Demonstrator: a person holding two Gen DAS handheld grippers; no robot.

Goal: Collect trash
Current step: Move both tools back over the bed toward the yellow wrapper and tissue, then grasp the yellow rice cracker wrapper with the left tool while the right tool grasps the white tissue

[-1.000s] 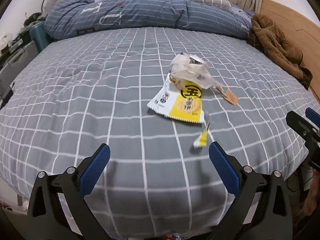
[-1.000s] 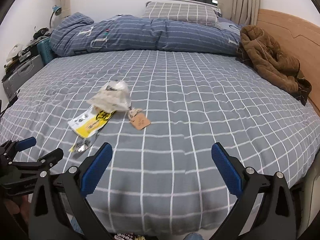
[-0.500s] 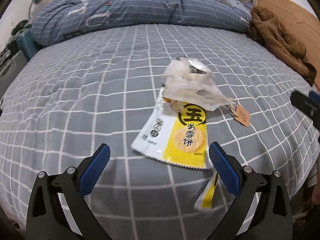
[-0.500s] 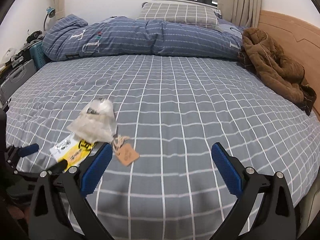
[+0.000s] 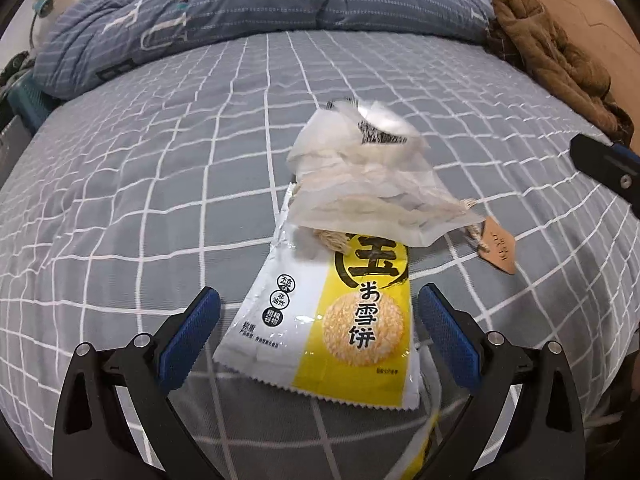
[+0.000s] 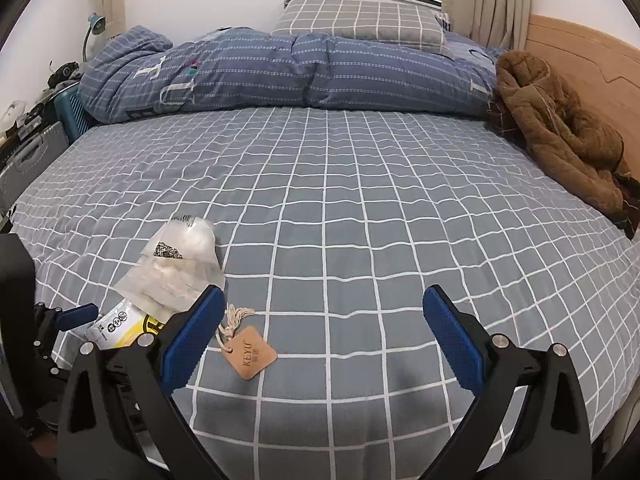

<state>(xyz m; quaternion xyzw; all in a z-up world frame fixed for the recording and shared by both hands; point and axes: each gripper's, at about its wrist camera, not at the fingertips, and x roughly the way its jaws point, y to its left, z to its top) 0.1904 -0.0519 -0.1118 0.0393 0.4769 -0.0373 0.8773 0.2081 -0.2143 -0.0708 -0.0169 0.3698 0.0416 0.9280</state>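
On the grey bedsheet with its white grid lines (image 5: 168,184), a white-and-yellow plastic snack wrapper printed with black characters (image 5: 336,320) lies flat near the foot edge. The left gripper (image 5: 319,322) has its jaws spread wide, one blue-padded finger on each side of the wrapper's lower half, neither pad touching it. A crumpled translucent white plastic bag with a black printed patch (image 5: 368,184) sits on the wrapper's far end, overlapping it. Just beside the bag, on the right, a small tan cardboard tag on a cream tasselled string (image 5: 498,250) rests on the sheet. A thin yellow-and-white torn strip (image 5: 420,444) trails from the wrapper's near corner, partly hidden behind the right finger.

In the right wrist view the right gripper (image 6: 324,334) is also wide open and empty, hovering over bare sheet; the tag (image 6: 250,352) lies just inside its left finger, and the bag (image 6: 176,272) and wrapper (image 6: 120,326) lie beyond that finger, with the left gripper's blue tip (image 6: 76,316) next to them.

At the far end of the bed lie a rolled blue striped duvet (image 6: 280,72), a grey checked pillow (image 6: 360,24) and, to the right, a heaped brown fleece jacket (image 6: 560,132) against the wooden headboard (image 6: 580,52)
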